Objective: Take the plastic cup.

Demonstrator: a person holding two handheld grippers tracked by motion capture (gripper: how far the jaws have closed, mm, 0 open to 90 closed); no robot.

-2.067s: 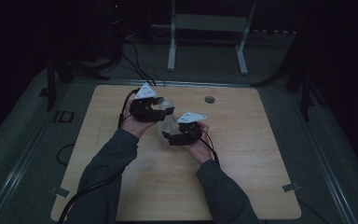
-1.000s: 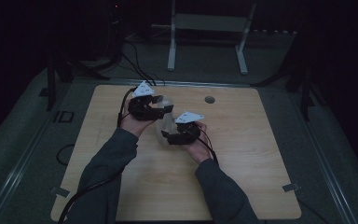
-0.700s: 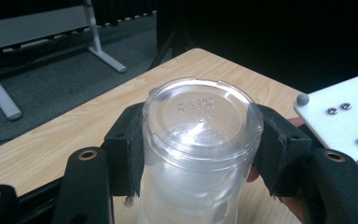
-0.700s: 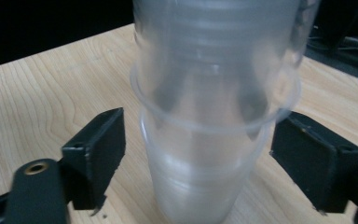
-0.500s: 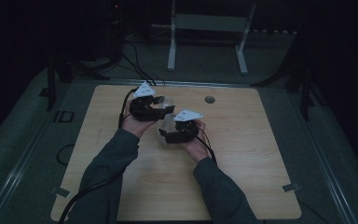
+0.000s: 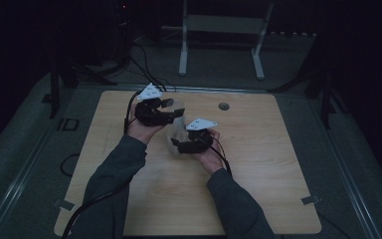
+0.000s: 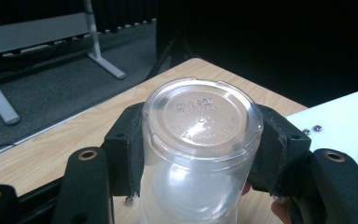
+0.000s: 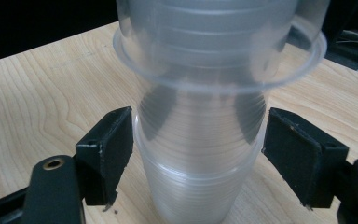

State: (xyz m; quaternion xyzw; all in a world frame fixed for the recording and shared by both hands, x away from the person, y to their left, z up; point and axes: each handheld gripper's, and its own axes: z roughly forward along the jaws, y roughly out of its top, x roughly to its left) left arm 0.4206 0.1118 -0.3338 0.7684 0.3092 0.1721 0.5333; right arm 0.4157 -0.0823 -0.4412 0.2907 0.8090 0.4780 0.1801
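The wooden table (image 6: 258, 189) carries the work near its far-left middle, where both hands meet over a stack of clear plastic cups (image 6: 176, 130). The step in hand looks like pulling one cup off a nested stack: the left gripper (image 6: 171, 113) holds the top cup (image 7: 200, 140) by its base end, and the right gripper (image 6: 175, 145) sits around the lower stack (image 8: 200, 177).

To do it well, I judge the pull should run straight along the stack's axis, the two hands drawing apart without twisting, since thin cups buckle and wedge tighter if squeezed hard or levered sideways. The right pads should bear on the nested body below the flared rim of the outer cup (image 8: 219, 70), so only that one cup slides free.

Left jaws: pressed in on the top cup from both sides just below its embossed bottom, as the left gripper view shows; the grip is firm and the wall looks undented.

Right jaws: spread to either side of the lower stack. The left pad (image 8: 107, 149) lies at the wall, the other stands slightly off it, so no clamp is made. These jaws have just been closing in, with the stack between them.
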